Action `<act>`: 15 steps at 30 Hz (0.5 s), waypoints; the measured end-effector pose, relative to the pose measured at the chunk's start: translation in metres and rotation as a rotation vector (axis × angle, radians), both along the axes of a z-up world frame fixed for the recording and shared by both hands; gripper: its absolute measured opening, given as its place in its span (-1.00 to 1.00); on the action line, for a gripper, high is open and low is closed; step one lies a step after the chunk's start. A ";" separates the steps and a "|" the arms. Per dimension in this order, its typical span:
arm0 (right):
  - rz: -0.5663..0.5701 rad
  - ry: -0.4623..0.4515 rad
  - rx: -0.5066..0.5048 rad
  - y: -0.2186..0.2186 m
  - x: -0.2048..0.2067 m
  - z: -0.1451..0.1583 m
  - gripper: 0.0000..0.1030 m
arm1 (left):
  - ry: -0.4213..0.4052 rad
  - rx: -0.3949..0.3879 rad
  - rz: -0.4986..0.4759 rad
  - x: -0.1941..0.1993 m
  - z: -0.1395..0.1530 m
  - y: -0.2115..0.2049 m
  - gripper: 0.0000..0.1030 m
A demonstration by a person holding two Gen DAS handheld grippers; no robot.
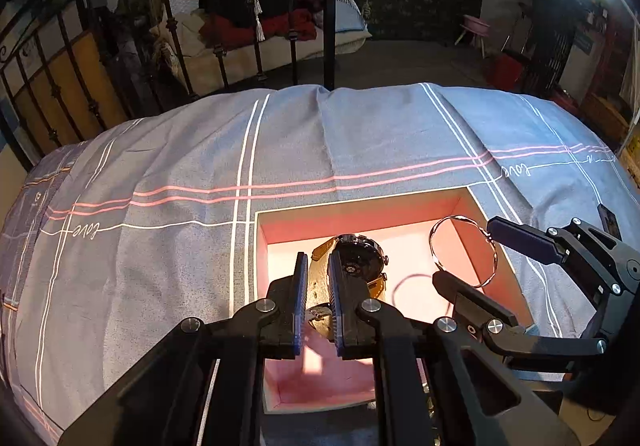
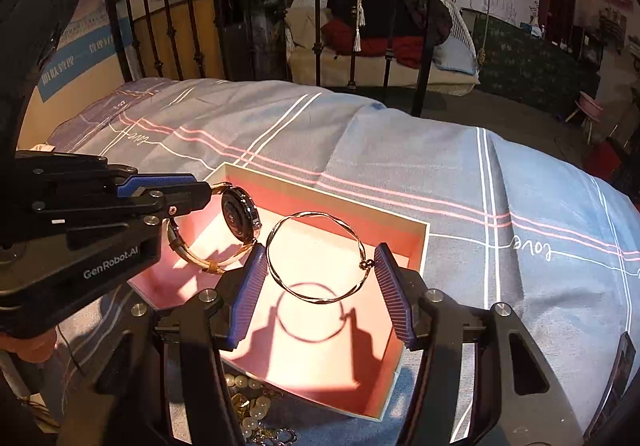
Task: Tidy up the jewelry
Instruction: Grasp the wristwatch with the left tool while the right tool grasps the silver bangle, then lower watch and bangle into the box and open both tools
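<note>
An open box with a pink lining (image 1: 360,202) (image 2: 328,193) lies on the striped grey bedsheet. My left gripper (image 1: 318,262) (image 2: 196,189) is shut on the tan strap of a dark-faced wristwatch (image 1: 356,258) (image 2: 238,211), which hangs over the box's left part. My right gripper (image 2: 320,252) (image 1: 480,258) is shut on a thin gold bangle (image 2: 316,213) (image 1: 432,242), the ring spanning the gap between its blue pads. The bangle is held above the box floor and throws a round shadow onto it.
A heap of pearls and gold pieces (image 2: 248,398) lies on the sheet just in front of the box. A black iron bed rail (image 1: 328,5) (image 2: 428,25) stands past the far edge of the bed. A dark flat object (image 2: 618,378) lies at the right.
</note>
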State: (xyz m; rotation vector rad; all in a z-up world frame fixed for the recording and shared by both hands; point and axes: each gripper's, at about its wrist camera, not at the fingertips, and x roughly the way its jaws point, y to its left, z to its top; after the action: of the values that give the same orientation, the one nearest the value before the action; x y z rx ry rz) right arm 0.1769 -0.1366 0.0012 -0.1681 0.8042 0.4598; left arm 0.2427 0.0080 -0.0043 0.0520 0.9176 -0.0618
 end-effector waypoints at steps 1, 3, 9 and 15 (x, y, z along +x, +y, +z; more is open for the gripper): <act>0.001 0.010 -0.010 0.002 0.001 -0.004 0.09 | 0.008 -0.007 0.005 0.002 -0.004 0.001 -0.80; 0.005 0.038 -0.020 0.005 0.005 -0.013 0.09 | 0.016 -0.022 0.006 0.003 -0.009 0.003 -0.80; 0.010 0.106 -0.040 0.009 0.011 -0.033 0.09 | 0.030 -0.048 0.009 0.006 -0.019 0.004 -0.80; 0.011 0.134 -0.064 0.012 0.013 -0.042 0.09 | 0.053 -0.042 0.013 0.009 -0.033 0.004 -0.81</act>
State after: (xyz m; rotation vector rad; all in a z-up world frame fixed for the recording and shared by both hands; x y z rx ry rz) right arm 0.1897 -0.1251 -0.0410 -0.2027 0.9502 0.4593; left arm 0.2514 0.0124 -0.0373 0.0054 0.9688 -0.0710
